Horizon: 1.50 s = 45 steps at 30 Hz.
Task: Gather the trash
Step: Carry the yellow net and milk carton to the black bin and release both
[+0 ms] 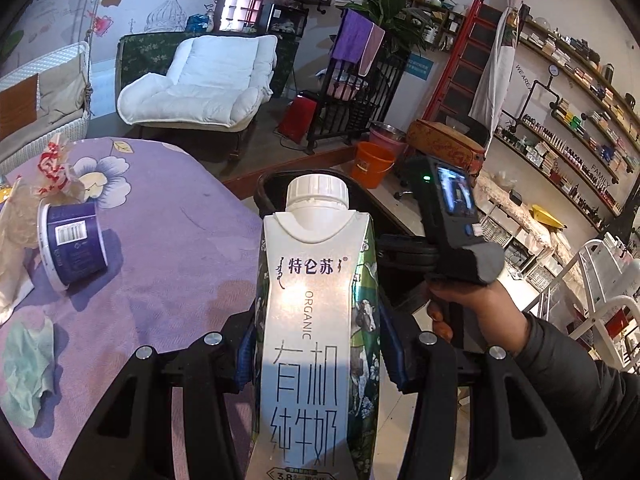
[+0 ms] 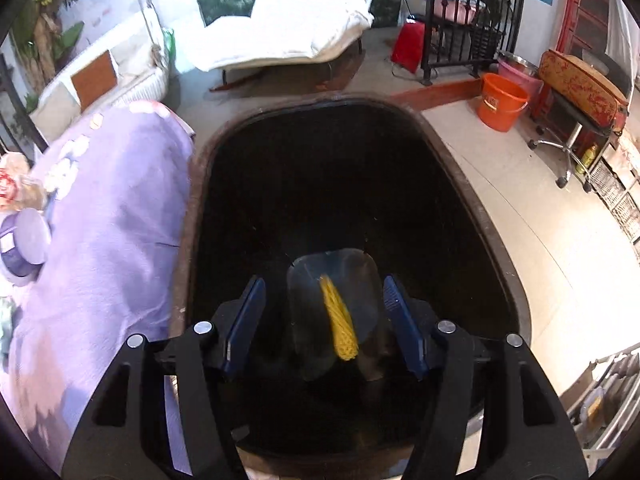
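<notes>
Gripping a tall milk carton (image 1: 308, 320) between its blue pads, the left gripper (image 1: 320, 352) is clamped on the carton's sides, with the white cap pointing away from the camera. Just beyond the cap lies the dark rim of the trash bin (image 1: 272, 184), so the carton is short of the opening and partly over the purple counter (image 1: 168, 264). If the grip is let go here, the carton could strike the rim or land back on the cloth.

To the right of that gripper, a hand (image 1: 472, 304) holds the right gripper (image 2: 324, 320) above the bin. Its jaws stand apart, clear of the piece between them: a clear plastic wrapper with a yellow mesh strip (image 2: 336, 316), which floats just ahead of the pads over the black interior of the bin (image 2: 496, 240). It appears to be released. Being light, it might catch on a pad or drift toward the rim.

Farther left of the left gripper, more trash waits on the counter: a purple cup (image 1: 74, 240) on its side, crinkled wrappers (image 1: 60, 172) behind it, and a pale green tissue (image 1: 28, 368) nearer the camera. The cup could roll if nudged.

With both grippers close over the same bin, they could bump each other.
</notes>
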Tool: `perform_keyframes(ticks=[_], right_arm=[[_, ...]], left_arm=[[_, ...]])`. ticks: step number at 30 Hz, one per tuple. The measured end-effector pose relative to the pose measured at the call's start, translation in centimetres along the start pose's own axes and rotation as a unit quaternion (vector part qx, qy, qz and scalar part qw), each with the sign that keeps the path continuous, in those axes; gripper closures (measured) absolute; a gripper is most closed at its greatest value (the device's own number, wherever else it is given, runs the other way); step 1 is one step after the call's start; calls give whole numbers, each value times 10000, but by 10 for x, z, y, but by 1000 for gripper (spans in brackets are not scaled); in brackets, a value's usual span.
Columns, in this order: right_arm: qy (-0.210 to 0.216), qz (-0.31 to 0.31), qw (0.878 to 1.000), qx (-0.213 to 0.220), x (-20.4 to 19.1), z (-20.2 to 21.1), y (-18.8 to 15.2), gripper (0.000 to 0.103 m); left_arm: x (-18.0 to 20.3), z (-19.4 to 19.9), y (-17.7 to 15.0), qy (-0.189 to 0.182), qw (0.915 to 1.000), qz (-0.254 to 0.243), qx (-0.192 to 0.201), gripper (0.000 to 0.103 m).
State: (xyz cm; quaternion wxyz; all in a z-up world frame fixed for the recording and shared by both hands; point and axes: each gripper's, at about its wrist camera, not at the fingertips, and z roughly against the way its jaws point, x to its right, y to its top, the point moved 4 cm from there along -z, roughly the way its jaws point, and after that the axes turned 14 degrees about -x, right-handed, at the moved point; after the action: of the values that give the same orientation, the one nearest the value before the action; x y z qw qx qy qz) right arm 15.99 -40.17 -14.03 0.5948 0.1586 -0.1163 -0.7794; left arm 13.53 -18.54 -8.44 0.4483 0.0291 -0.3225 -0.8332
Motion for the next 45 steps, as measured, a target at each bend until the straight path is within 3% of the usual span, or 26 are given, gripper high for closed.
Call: perform_keyframes(ticks=[5, 13, 30, 39, 41, 43, 45], right_arm=[[118, -233, 9984, 499, 13, 36, -23, 38], [-192, -594, 9913, 1155, 43, 74, -55, 30], [-325, -1255, 9804, 1483, 91, 103, -102, 25], [-284, -1329, 9789, 1527, 99, 108, -106, 22], [-275, -1318, 9791, 1526, 98, 108, -107, 21], [-271, -1311, 9790, 1539, 97, 109, -106, 20], [-258, -1316, 9788, 1551, 96, 109, -107, 19]], left_arm=[[7, -15, 17, -152, 9999, -12, -79, 52], [19, -55, 47, -123, 9993, -60, -347, 52], [38, -154, 85, -107, 9886, 38, -1504, 52], [38, -178, 88, -53, 9839, 209, -1776, 52], [38, -178, 88, -38, 9836, 200, -1794, 47], [36, -173, 88, 22, 9848, 206, -1724, 24], [36, -169, 94, 28, 9877, 232, -1543, 21]])
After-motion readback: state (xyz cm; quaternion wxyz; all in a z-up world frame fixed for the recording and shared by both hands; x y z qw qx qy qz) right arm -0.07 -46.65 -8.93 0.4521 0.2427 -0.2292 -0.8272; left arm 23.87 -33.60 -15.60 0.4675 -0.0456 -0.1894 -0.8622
